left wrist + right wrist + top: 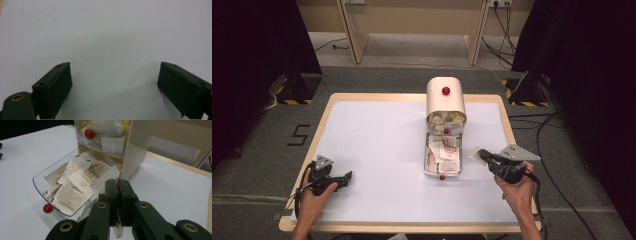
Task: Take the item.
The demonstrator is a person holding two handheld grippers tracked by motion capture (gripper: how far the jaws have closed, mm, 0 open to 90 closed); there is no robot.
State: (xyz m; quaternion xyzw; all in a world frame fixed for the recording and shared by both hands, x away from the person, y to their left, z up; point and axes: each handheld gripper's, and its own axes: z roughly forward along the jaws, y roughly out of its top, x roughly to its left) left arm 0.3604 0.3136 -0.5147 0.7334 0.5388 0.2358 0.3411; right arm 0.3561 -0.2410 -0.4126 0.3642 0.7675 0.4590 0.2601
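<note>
From above my side of the table [377, 150], the high view looks forward and down, far enough off to take in the whole top and the floor beyond; my forearms enter at the bottom edge. The left gripper view rides my left gripper [115, 85] and stares close at bare white tabletop, its 2 black jaws at the lower corners. The right gripper view sits low, just beside the drawer box [130, 150], looking along my right gripper [118, 195]. That box [445, 107] stands at the high view's centre, so those 2 views share it.
</note>
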